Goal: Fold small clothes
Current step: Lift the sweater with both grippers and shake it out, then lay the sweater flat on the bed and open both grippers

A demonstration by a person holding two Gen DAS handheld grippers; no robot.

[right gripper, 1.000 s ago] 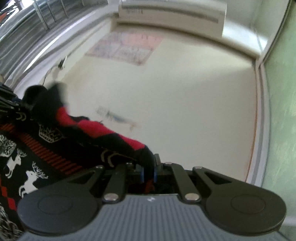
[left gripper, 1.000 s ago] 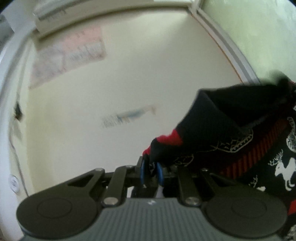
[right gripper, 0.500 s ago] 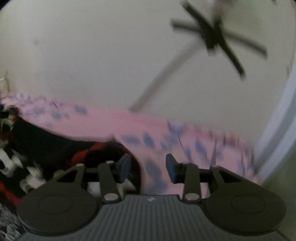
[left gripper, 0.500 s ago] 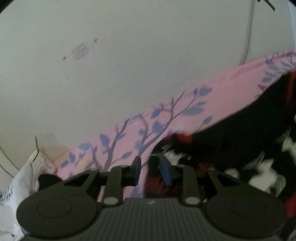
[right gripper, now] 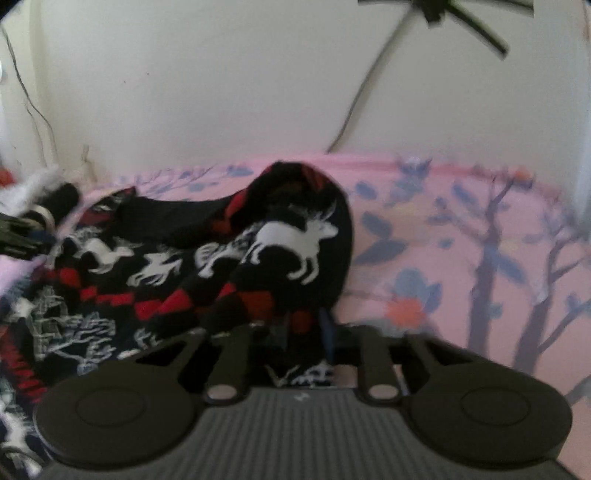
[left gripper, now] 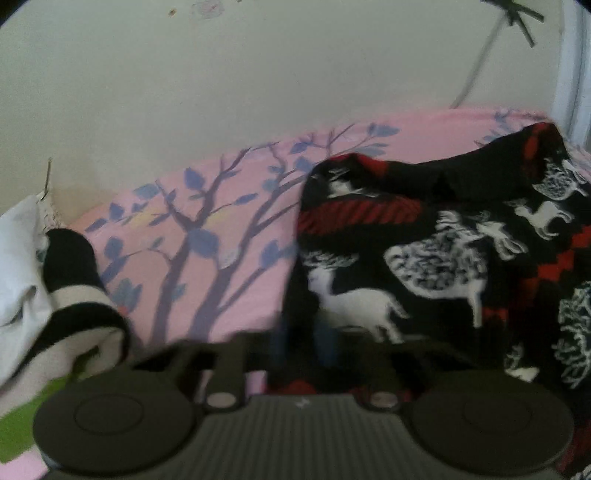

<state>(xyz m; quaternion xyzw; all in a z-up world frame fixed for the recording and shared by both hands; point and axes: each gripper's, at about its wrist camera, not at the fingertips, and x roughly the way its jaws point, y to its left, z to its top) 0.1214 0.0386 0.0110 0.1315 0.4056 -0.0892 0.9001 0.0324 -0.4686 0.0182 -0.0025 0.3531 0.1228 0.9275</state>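
A black knit sweater with white reindeer and red bands (left gripper: 443,258) lies bunched on a pink bedsheet printed with blue trees (left gripper: 207,236). My left gripper (left gripper: 301,341) sits at the sweater's left near edge, its blue pads a little apart with cloth between them. In the right wrist view the same sweater (right gripper: 207,266) fills the left half. My right gripper (right gripper: 306,332) sits at its right near edge, pads a little apart over the hem. Both views are blurred.
A black-and-white garment (left gripper: 74,291) and white cloth (left gripper: 18,266) lie at the left of the bed, with something green (left gripper: 33,406) below. A pale wall (right gripper: 221,81) stands behind the bed; a ceiling fan (right gripper: 443,14) shows at the top.
Both grippers swung down from facing the wall and ceiling to the bed. The sweater, held up a second ago, now rests on the sheet, and both sets of jaws have opened somewhat.
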